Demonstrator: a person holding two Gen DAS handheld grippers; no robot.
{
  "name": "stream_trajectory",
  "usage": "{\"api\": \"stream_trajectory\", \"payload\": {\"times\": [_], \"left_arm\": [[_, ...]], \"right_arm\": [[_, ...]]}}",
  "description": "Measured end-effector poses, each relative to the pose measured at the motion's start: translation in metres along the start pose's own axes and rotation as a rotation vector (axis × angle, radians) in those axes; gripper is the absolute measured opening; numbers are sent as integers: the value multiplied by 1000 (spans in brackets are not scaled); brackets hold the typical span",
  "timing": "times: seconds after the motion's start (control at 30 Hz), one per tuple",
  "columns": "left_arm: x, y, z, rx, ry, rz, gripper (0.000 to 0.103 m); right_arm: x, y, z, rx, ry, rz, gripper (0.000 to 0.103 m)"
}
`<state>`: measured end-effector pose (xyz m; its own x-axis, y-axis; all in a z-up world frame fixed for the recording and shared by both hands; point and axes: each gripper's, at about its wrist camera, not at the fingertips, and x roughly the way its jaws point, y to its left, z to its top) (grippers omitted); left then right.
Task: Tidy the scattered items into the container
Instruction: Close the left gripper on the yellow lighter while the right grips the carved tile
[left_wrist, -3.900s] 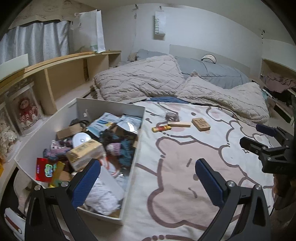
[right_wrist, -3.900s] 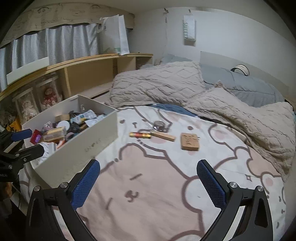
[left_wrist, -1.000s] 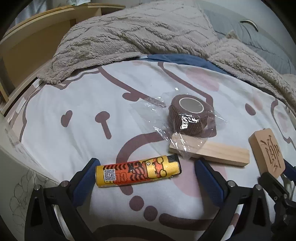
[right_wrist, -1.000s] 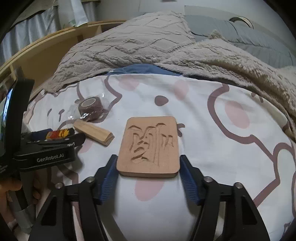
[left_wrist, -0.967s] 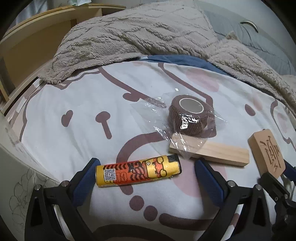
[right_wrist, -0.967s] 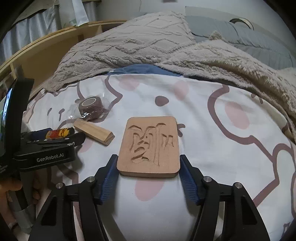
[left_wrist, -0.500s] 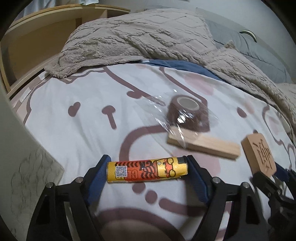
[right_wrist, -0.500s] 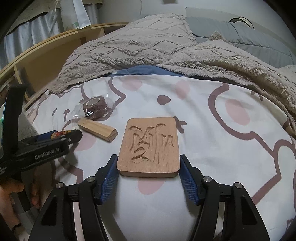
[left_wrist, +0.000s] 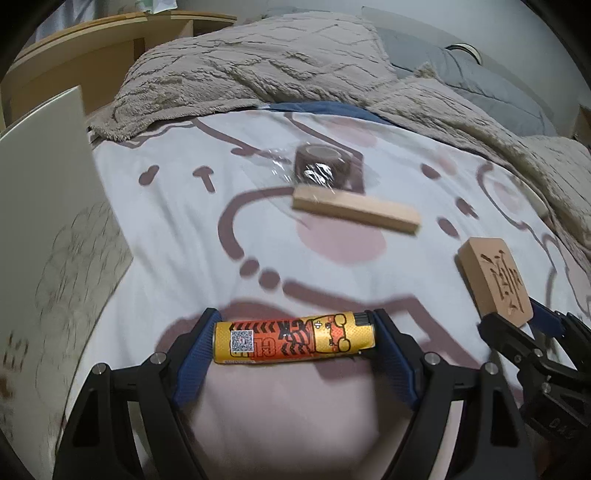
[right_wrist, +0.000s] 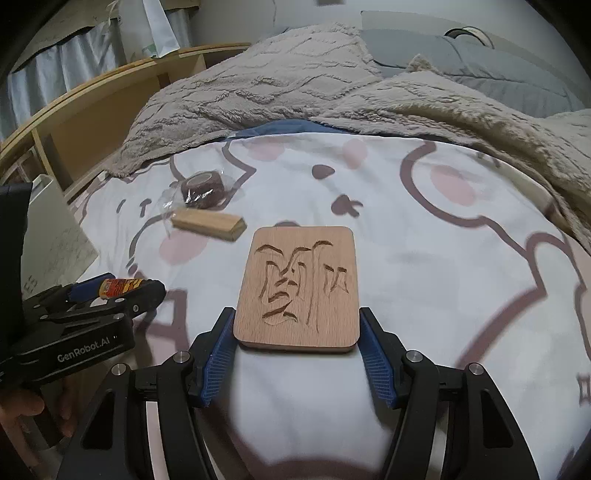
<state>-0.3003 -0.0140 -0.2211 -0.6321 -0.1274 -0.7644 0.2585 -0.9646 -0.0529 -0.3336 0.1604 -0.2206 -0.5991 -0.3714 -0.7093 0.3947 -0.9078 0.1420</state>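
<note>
The left tool (left_wrist: 294, 341) clamps the yellow lighter (left_wrist: 294, 342) endwise; the right tool (right_wrist: 296, 338) grips the carved wooden plaque (right_wrist: 297, 287). Both are picked up, so the carry step follows, toward the white container (left_wrist: 48, 177) at nine o'clock. Wooden block (left_wrist: 356, 213) and wrapped tape roll (left_wrist: 324, 169) remain on the bed at twelve.

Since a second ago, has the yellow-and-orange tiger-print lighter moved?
Yes. The lighter, clamped in the left gripper, sits farther from the wooden stick.
</note>
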Motion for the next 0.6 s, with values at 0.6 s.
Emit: {"api": "stream_trajectory", "payload": {"times": [0.6], "left_arm": [[-73,-2,-85,111,30,-76,81]], "right_arm": [[-83,27,-88,6,64,-16,64]]}}
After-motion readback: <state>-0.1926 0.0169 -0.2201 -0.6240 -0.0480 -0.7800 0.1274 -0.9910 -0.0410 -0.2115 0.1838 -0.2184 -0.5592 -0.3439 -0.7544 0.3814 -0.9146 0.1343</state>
